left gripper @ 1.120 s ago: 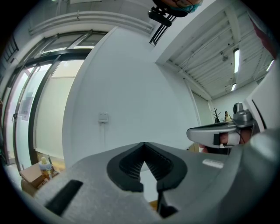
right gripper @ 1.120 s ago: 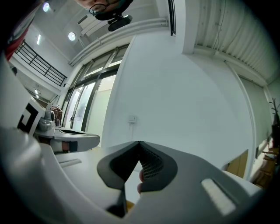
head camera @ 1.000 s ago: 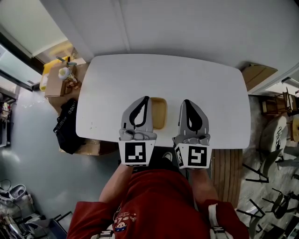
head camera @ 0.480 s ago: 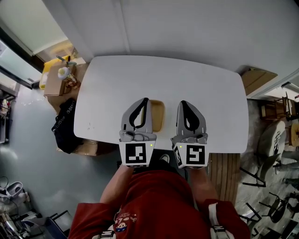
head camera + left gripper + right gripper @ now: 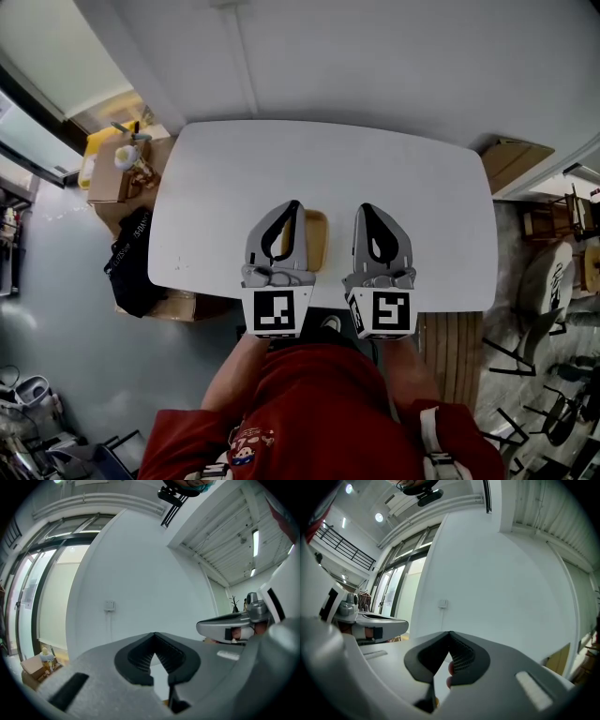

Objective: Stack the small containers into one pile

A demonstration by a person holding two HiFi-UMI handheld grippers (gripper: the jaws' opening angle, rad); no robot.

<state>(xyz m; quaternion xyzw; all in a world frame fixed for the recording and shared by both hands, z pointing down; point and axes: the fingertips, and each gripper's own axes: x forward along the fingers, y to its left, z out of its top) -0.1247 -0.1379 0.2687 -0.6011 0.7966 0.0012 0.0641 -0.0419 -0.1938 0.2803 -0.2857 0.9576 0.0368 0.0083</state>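
A small tan container lies on the white table near its front edge, between my two grippers. My left gripper hovers over the container's left side and hides part of it; its jaws are shut and hold nothing. My right gripper hangs just right of the container, also shut and empty. In the left gripper view the shut jaws point up at a white wall. The right gripper view shows the same for its jaws. No other small containers show.
A cardboard box with bottles and a black bag sit on the floor left of the table. Folded cardboard lies at the right, slatted wood by the front right corner, chairs further right.
The head view has tilted a little, so the table sits lower in the picture. Both grippers stay shut over the table's front edge; the right one has edged slightly left.
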